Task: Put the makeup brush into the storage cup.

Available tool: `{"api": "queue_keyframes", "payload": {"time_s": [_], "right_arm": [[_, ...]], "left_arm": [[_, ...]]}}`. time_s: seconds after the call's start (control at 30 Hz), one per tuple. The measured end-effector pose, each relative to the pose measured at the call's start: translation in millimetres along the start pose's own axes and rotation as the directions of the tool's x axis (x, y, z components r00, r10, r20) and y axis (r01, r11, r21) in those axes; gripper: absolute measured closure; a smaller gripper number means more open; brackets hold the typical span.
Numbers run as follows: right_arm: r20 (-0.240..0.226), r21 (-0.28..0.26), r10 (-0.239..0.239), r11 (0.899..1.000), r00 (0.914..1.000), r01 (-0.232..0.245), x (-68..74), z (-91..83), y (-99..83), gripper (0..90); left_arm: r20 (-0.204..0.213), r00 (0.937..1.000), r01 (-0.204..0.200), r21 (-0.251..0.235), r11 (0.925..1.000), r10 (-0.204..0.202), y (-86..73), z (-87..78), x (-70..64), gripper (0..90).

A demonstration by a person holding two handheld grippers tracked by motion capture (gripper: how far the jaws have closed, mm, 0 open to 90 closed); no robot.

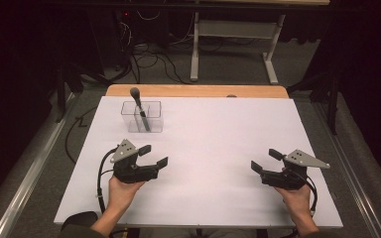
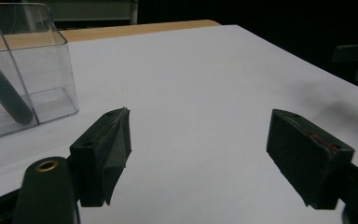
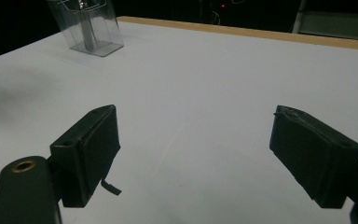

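White sheet-covered table (image 1: 213, 148) from above carries a clear plastic divided box (image 1: 142, 116) holding a leaning dark brush (image 1: 140, 106), left gripper (image 1: 155, 155) and right gripper (image 1: 264, 160) spread empty; each gripper view confirms jaws wide apart.

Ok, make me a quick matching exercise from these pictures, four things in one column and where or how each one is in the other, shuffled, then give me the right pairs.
Column one:
1. clear container
2. dark tool
3. left gripper
4. right gripper

Column two:
A. open, near the table's right side
B. leaning inside a compartment, head sticking out
C. open, just in front of the container
D. standing at the table's far left

Pairs: 1-D, 2-B, 3-C, 4-A
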State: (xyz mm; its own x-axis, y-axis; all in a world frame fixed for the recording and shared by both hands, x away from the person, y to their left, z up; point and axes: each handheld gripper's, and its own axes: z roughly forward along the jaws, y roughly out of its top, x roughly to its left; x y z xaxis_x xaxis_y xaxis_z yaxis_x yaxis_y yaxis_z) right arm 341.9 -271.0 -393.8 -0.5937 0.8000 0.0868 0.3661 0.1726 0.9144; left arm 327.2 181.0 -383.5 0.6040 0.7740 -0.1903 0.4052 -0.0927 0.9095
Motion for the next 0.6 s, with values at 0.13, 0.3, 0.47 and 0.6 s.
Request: {"api": "queue_keyframes", "payload": {"time_s": [0.13, 0.3, 0.47, 0.6], "right_arm": [[-0.001, -0.001, -0.002, 1.000, 1.0000, 0.002, -0.2, -0.5, 0.0, 17.3], [-0.004, 0.002, -0.001, 1.000, 1.0000, 0.001, 0.2, -0.3, -0.2, 17.3], [-0.007, 0.005, 0.001, 1.000, 1.0000, -0.001, 0.0, 0.6, -0.5, 17.3], [-0.007, 0.007, 0.001, 1.000, 1.0000, -0.001, -0.2, 0.5, -0.5, 17.3]], "left_arm": [[-0.011, 0.9999, 0.003, 0.005, 1.0000, -0.003, -1.2, 1.5, 1.3, 22.0], [-0.015, 0.9998, 0.011, -0.003, 0.9999, -0.011, -2.1, 0.5, 2.6, 21.9], [-0.013, 0.9999, 0.011, 0.010, 0.9999, -0.011, -3.9, 3.5, 2.5, 21.6], [-0.011, 0.9999, 0.005, 0.021, 0.9998, -0.004, -4.6, 6.0, 2.0, 21.5]]}}
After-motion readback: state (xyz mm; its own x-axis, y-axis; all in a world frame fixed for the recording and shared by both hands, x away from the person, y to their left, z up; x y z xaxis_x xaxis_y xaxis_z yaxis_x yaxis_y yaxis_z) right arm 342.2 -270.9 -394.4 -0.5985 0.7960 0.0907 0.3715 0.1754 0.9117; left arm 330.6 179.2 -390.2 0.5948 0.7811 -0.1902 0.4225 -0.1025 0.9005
